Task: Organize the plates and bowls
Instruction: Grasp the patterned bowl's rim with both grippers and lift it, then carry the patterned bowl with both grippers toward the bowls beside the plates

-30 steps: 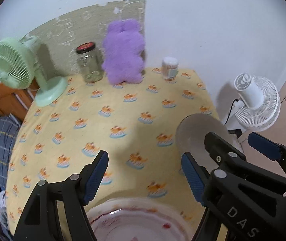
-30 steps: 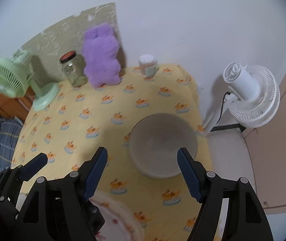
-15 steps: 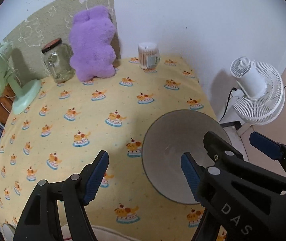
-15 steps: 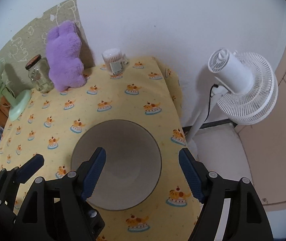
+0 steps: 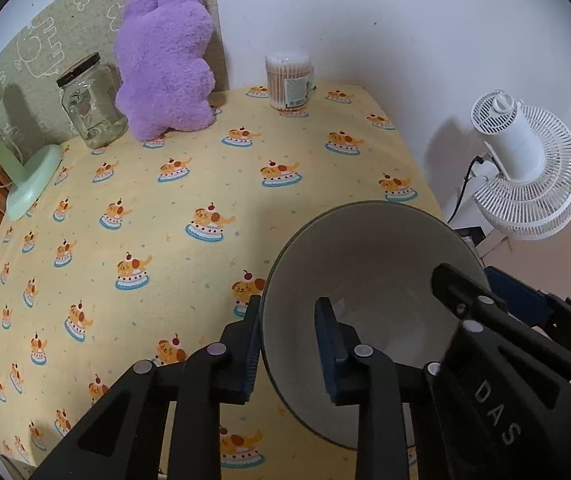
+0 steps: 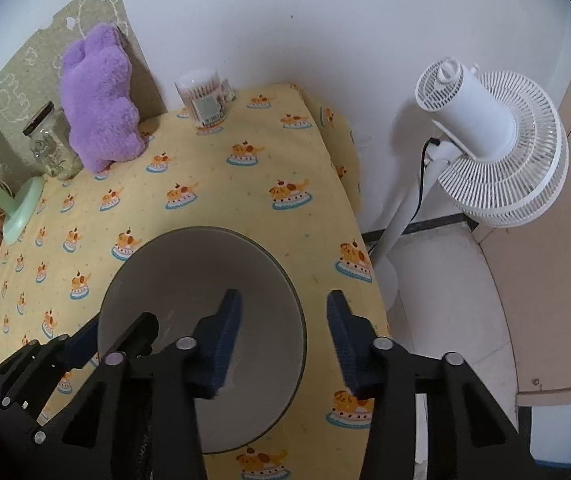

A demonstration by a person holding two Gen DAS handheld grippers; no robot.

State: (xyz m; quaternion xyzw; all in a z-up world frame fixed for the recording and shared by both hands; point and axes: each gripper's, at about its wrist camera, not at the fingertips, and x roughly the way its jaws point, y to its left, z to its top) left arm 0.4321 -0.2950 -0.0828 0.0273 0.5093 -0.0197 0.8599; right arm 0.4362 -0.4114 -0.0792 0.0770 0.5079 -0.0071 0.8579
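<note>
Two tools are gripping one grey bowl (image 5: 369,264) at lower centre on the yellow bench (image 5: 189,184): left tool (image 5: 287,344) pinching its left rim, right tool (image 6: 283,340) having just closed, straddling the right rim.

light: soft, even indoor | shadows: soft on wall | edges: fisheye-bent, black corners | focus: sharp

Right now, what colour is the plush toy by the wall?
Purple; the plush toy shows best in the left wrist view.
</note>
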